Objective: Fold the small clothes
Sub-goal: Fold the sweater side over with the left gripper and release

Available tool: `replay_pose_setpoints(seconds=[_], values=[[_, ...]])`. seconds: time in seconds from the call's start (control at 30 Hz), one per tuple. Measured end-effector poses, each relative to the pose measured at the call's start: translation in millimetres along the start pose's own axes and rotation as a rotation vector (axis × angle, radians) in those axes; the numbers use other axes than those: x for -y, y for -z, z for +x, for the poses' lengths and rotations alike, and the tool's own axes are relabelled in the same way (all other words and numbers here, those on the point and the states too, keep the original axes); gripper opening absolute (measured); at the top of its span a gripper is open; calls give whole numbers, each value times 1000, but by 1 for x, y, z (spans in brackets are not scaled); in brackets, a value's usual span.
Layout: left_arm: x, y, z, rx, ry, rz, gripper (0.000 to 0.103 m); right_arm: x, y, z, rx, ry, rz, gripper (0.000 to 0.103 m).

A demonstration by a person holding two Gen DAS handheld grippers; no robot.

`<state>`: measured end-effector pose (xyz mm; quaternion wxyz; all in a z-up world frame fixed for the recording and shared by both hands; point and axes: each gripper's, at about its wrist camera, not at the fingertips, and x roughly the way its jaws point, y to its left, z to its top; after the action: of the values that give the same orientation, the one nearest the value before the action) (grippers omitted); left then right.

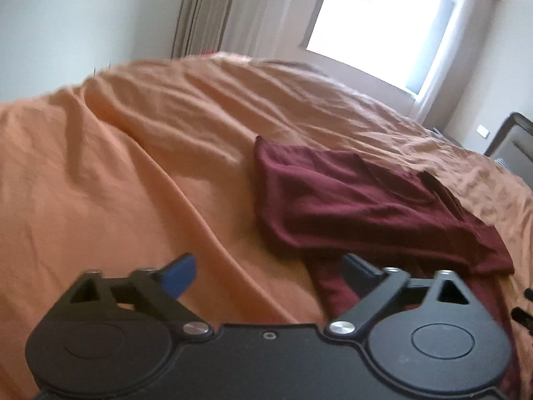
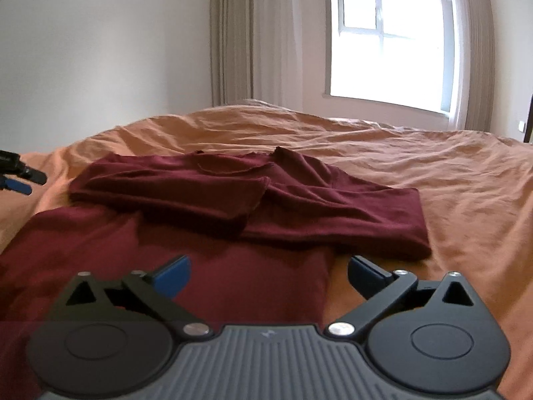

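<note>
One maroon garment [image 1: 349, 200] lies on the orange bed cover [image 1: 116, 183] in the left wrist view, its nearest fold just beyond the left gripper [image 1: 269, 273], whose jaws are spread wide and grasp nothing; the frame is blurred, so whether the right fingertip touches the cloth is unclear. In the right wrist view, the garment [image 2: 233, 200] lies partly folded, sleeves crossed over the body, directly ahead of the right gripper [image 2: 268, 275], its jaws released above the cloth's near edge.
</note>
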<state>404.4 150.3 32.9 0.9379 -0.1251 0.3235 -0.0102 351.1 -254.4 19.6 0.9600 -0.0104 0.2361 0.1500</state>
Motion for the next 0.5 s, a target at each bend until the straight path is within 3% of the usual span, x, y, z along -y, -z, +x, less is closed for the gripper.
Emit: replay_pose_setpoints(seconds=[0.13,0.5], values=[[16,32,-30,53,12,59,102,-8,26,-38,29,14,-54,103],[57,122,-84,97,35,226,102,-63,106,-123,69,101,-325,103]])
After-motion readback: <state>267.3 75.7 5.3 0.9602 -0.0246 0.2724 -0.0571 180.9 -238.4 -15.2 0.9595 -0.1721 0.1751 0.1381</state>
